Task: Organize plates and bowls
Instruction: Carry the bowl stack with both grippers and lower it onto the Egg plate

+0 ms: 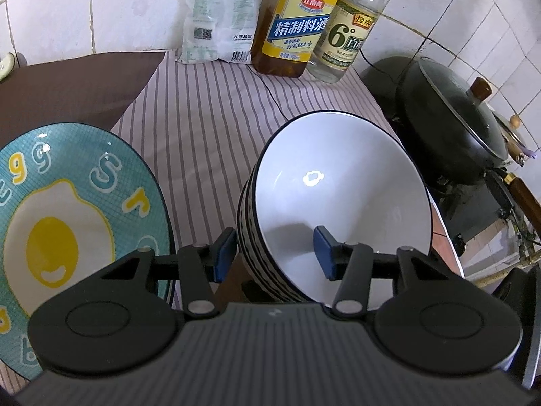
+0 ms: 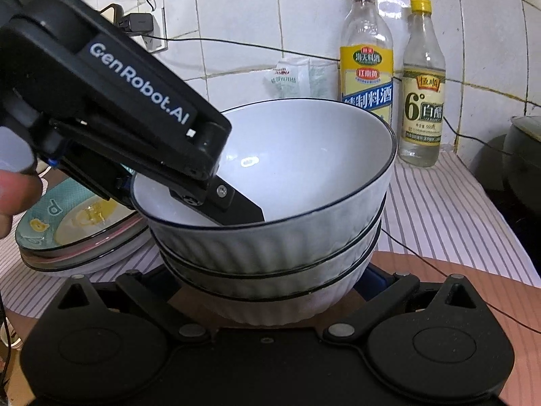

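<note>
White ribbed bowls (image 2: 270, 247) stacked; left claw (image 1: 275, 253) straddles the top rim, unclamped. Right claw (image 2: 270, 291) spread wide, fingertips hidden behind the stack.

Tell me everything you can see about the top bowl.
The top bowl is glossy white inside with a thin dark rim and a ribbed outer wall, apparently ceramic. It is empty and nested atop a stack of similar bowls. The left gripper straddles its rim, one finger inside, one outside.

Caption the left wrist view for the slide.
Left hand-held gripper straddles the bowl stack's rim beside egg plate.
</note>
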Available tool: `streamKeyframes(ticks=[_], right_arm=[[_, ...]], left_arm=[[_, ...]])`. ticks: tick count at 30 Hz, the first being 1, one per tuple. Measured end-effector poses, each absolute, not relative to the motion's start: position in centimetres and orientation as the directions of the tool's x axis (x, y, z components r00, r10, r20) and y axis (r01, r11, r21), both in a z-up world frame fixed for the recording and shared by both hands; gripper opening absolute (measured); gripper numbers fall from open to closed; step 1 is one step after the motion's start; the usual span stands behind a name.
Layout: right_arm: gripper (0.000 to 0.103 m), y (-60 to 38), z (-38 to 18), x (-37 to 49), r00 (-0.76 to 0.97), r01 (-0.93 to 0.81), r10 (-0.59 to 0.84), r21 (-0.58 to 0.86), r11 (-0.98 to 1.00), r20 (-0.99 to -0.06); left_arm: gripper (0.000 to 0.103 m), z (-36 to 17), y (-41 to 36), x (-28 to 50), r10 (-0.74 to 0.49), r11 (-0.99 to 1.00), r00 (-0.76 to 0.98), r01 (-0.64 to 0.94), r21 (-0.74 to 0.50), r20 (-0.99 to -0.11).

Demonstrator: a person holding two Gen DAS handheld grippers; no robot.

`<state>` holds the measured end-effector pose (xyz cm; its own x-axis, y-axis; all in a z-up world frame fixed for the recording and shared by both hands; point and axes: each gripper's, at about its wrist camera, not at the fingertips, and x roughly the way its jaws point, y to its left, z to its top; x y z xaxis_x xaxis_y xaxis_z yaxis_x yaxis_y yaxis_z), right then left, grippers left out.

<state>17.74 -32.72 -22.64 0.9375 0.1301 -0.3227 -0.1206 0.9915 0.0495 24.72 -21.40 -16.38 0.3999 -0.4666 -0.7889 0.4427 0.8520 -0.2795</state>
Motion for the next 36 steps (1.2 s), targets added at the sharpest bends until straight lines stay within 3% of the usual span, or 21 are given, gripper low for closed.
streamKeyframes(ticks=[13, 24, 36], right_arm=[[0.103, -30.4, -18.7, 15.7, 0.966, -0.134, 0.135, 0.023, 0.991, -0.222], [0.103, -24.9, -14.1, 15.9, 0.961, -0.238, 0.232, -0.020, 0.971, -0.148], [0.103, -18.9, -14.8, 18.2, 0.927, -0.341, 0.335, -0.007, 0.940, -0.167]], left_arm=[[0.047, -11.4, -18.0, 22.9, -0.506, 0.837, 0.450, 0.461, -0.294, -0.736], [0.046, -5.7, -11.5, 21.4, -0.469, 0.868, 0.550, 0.430, -0.247, -0.691], [0.045, -5.7, -4.4, 22.1, -0.383, 0.916, 0.584, 0.338, -0.214, -0.716]])
